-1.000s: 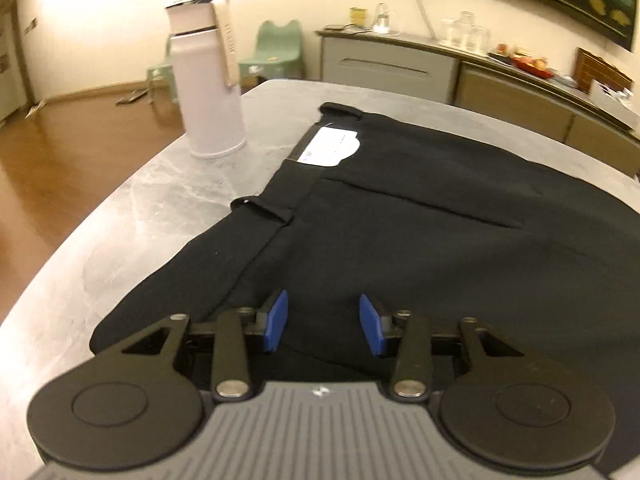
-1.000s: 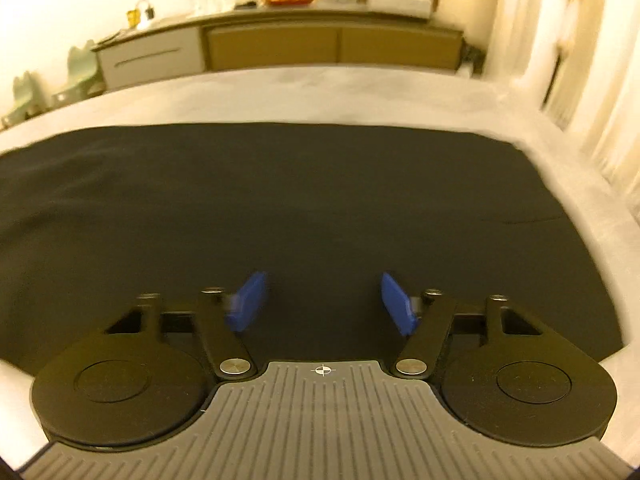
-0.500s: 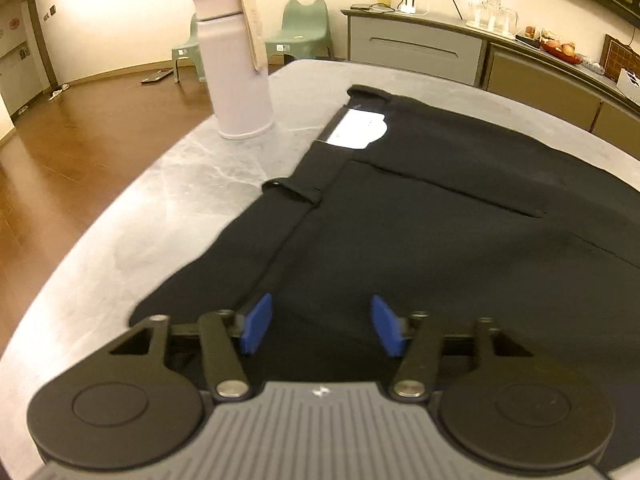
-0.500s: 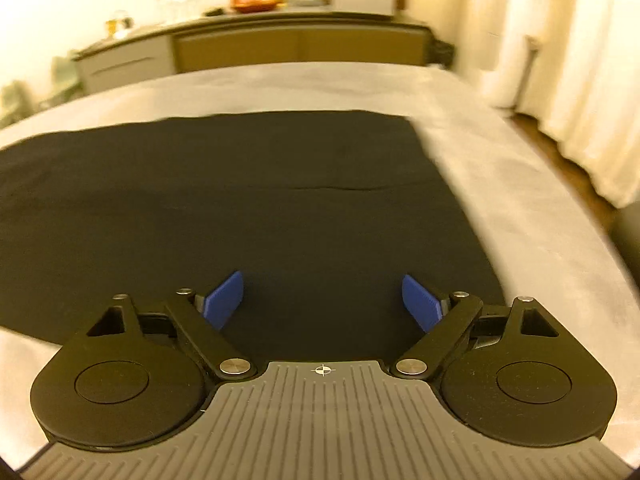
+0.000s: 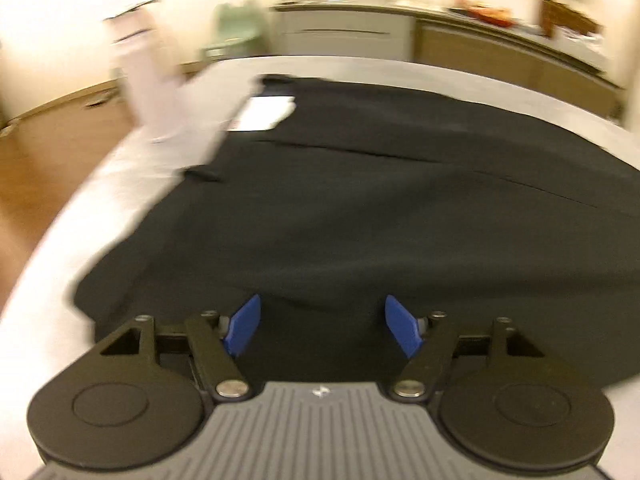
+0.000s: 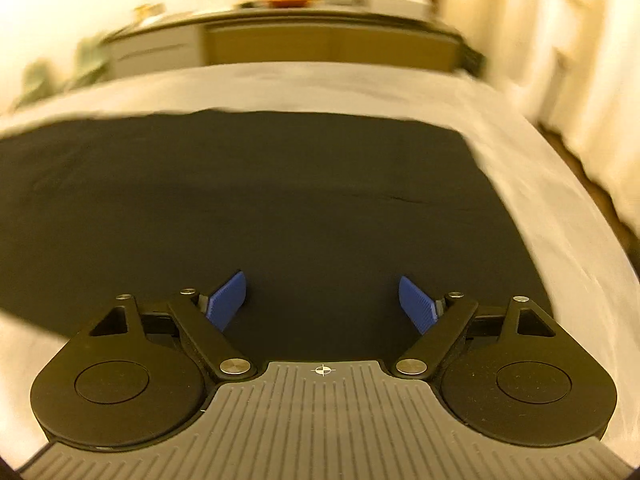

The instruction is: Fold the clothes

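1. While the black garment [image 5: 380, 208] lies spread flat on the grey table [image 5: 120, 184], its long axis runs left to right, the waistband end with a white label [image 5: 264, 114] at the left, near a blurred white flask [image 5: 148, 88].
2. The left gripper [image 5: 322, 330] hovers at the cloth's near edge by that waistband end, jaws wide apart, gripping nothing.
3. The right gripper [image 6: 322, 306] hovers at the near edge by the garment's other end [image 6: 460, 184], jaws spread wider, empty too.
4. Each gripper is nearest its own end, and the cloth stretches away ahead of both.
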A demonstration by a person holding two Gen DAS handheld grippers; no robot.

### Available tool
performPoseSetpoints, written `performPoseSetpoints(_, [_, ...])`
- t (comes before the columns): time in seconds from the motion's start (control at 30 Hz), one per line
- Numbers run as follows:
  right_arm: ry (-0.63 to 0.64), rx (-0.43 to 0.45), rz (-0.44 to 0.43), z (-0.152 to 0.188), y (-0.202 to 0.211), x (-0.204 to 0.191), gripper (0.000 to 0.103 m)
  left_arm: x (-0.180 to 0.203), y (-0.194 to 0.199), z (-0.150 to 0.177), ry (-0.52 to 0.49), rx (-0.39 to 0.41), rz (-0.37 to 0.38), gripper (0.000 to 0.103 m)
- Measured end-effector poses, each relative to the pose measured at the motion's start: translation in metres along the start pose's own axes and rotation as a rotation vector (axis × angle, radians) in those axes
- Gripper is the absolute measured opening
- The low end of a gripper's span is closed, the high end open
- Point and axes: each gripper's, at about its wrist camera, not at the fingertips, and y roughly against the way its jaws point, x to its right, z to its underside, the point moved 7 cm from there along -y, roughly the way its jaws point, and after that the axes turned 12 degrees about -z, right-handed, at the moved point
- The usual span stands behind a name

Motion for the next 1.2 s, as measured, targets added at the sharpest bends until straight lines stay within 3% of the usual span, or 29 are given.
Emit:
performPoseSetpoints(0.03, [-0.031,-0.003,0.014,-0.003,0.001,0.012,0.084,-0.005,0.001,-0.005,0.008,-0.004,-0.016,0.053])
performPoseSetpoints(0.1, [-0.09,0.033,0.012,-0.017,0.007,0.029,0.063,-0.001,0.014,-0.023,0.058,0.029,0.048,0.053])
performPoseSetpoints(0.2, [-0.137,0.13,-0.005,-0.056,0.014,0.047,0.071,0.014,0.021,-0.056,0.027,0.084,0.083,0.056])
performPoseSetpoints(0.27, [-0.091,0.125,0.061,-0.083,-0.003,0.069,0.072,0.028,0.015,-0.078,-0.015,0.095,0.091,0.056])
performPoseSetpoints(0.37, [-0.135,0.096,0.078,-0.11,-0.044,0.104,0.071,0.051,-0.012,-0.105,-0.07,0.073,0.111,0.056])
performPoseSetpoints(0.43, [-0.17,0.081,0.063,-0.125,-0.071,0.126,0.068,0.063,-0.033,-0.114,-0.112,0.055,0.098,0.056])
performPoseSetpoints(0.5, [-0.145,0.079,0.054,-0.124,-0.074,0.121,0.065,0.063,-0.058,-0.114,-0.143,0.025,0.046,0.058])
performPoseSetpoints(0.53, [-0.132,0.078,0.05,-0.123,-0.075,0.118,0.062,0.062,-0.07,-0.117,-0.151,0.013,0.022,0.068])
performPoseSetpoints(0.57, [-0.119,0.077,0.045,-0.123,-0.076,0.116,0.046,0.057,-0.077,-0.123,-0.14,0.005,0.011,0.069])
performPoseSetpoints(0.6, [-0.105,0.075,0.041,-0.122,-0.077,0.113,0.015,0.053,-0.08,-0.127,-0.135,-0.004,0.007,0.066])
performPoseSetpoints(0.63, [-0.092,0.074,0.037,-0.122,-0.078,0.11,0.006,0.049,-0.079,-0.128,-0.139,0.001,-0.014,0.063])
performPoseSetpoints(0.8, [-0.01,0.137,0.051,-0.143,-0.062,0.094,0.006,0.028,-0.084,-0.132,-0.127,0.003,-0.101,0.065])
performPoseSetpoints(0.87, [-0.008,0.112,0.077,-0.149,-0.074,0.099,0.007,0.023,-0.083,-0.133,-0.109,0.002,-0.128,0.066])
performPoseSetpoints(0.93, [-0.032,0.063,0.116,-0.144,-0.087,0.106,0.012,0.019,-0.081,-0.134,-0.099,0.004,-0.17,0.054])
performPoseSetpoints(1.0, [0.004,0.033,0.219,-0.138,-0.091,0.108,0.028,0.02,-0.074,-0.141,-0.075,0.039,-0.137,0.052])
performPoseSetpoints(1.07, [0.052,0.096,0.285,-0.138,-0.068,0.092,0.032,0.022,-0.065,-0.15,-0.045,0.091,-0.063,0.055])
performPoseSetpoints(1.1, [0.075,0.138,0.249,-0.137,-0.056,0.076,0.035,0.025,-0.063,-0.155,-0.039,0.106,-0.033,0.057])
performPoseSetpoints(1.2, [0.129,0.092,0.045,-0.115,-0.05,0.019,0.041,0.046,-0.082,-0.167,-0.086,0.07,0.006,0.056])
